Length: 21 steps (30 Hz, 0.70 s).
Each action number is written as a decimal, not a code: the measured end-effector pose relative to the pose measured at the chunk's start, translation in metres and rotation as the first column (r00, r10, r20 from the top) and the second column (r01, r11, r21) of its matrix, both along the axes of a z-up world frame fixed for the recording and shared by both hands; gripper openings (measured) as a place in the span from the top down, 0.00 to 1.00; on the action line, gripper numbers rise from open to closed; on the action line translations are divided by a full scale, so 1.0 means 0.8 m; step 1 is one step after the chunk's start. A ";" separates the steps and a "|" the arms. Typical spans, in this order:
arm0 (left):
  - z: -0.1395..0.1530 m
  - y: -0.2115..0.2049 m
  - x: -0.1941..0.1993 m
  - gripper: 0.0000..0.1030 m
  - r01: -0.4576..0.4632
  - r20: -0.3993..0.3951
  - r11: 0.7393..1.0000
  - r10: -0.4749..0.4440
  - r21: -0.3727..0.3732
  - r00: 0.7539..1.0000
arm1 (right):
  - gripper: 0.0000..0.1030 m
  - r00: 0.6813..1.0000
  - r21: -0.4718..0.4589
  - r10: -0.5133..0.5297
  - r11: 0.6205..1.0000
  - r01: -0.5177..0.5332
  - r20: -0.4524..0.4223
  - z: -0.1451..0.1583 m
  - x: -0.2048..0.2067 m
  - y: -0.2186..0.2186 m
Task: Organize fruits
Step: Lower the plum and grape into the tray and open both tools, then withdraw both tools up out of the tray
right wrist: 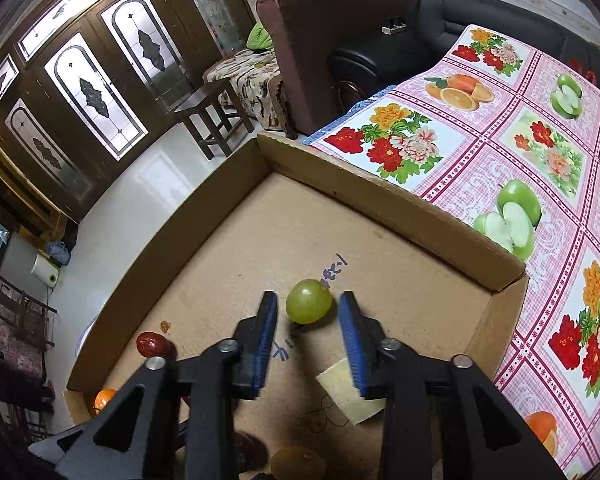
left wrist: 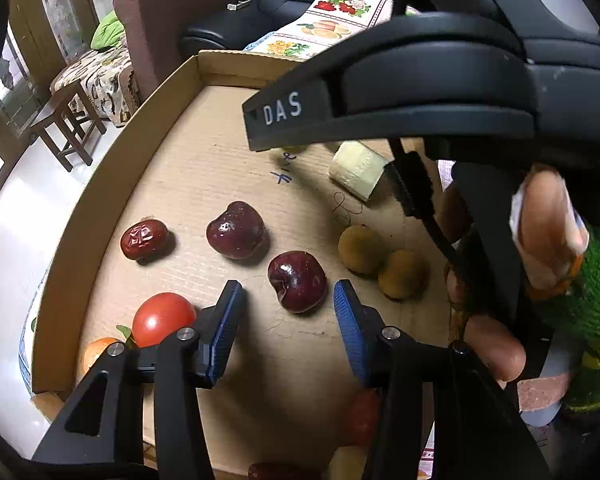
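1. You are holding your right tool [right wrist: 308,312] open just above the shallow brown cardboard tray [right wrist: 384,196], its blue pads either side of the round green grape [right wrist: 309,301] without touching it.
2. You are keeping your left tool [left wrist: 288,296] open and empty, a dark red cherry [left wrist: 297,281] lying just ahead between the pads.
3. The right tool's black body is showing white letters "DAS" [left wrist: 282,109].
4. Blue pen scribbles [right wrist: 332,272] are sitting on the tray floor beside the grape; I cannot read them.
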<state>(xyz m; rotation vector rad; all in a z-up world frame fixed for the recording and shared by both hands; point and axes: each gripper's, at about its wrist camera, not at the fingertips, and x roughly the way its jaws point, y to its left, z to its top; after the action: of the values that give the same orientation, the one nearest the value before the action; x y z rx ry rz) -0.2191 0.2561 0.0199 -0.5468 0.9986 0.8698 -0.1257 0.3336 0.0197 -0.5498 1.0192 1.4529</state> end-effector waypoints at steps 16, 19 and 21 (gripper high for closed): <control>0.020 -0.029 -0.024 0.49 -0.004 0.016 0.997 0.003 0.071 1.000 | 0.44 1.000 0.048 0.020 0.999 -0.020 -0.008 0.023 -0.005 -0.036; 0.024 -0.037 -0.030 0.49 0.000 0.017 0.996 -0.002 0.086 1.000 | 0.43 1.000 0.057 0.022 0.998 -0.021 -0.007 0.029 -0.008 -0.047; 0.028 -0.043 -0.035 0.49 0.001 0.019 0.996 -0.003 0.095 1.000 | 0.42 1.000 0.064 0.029 0.998 -0.028 -0.008 0.033 -0.011 -0.056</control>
<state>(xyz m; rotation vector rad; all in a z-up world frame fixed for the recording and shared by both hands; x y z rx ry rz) -0.2470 0.2219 0.0420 -0.4728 0.9355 0.9040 -0.1345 0.2889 0.0464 -0.5141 0.9713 1.5092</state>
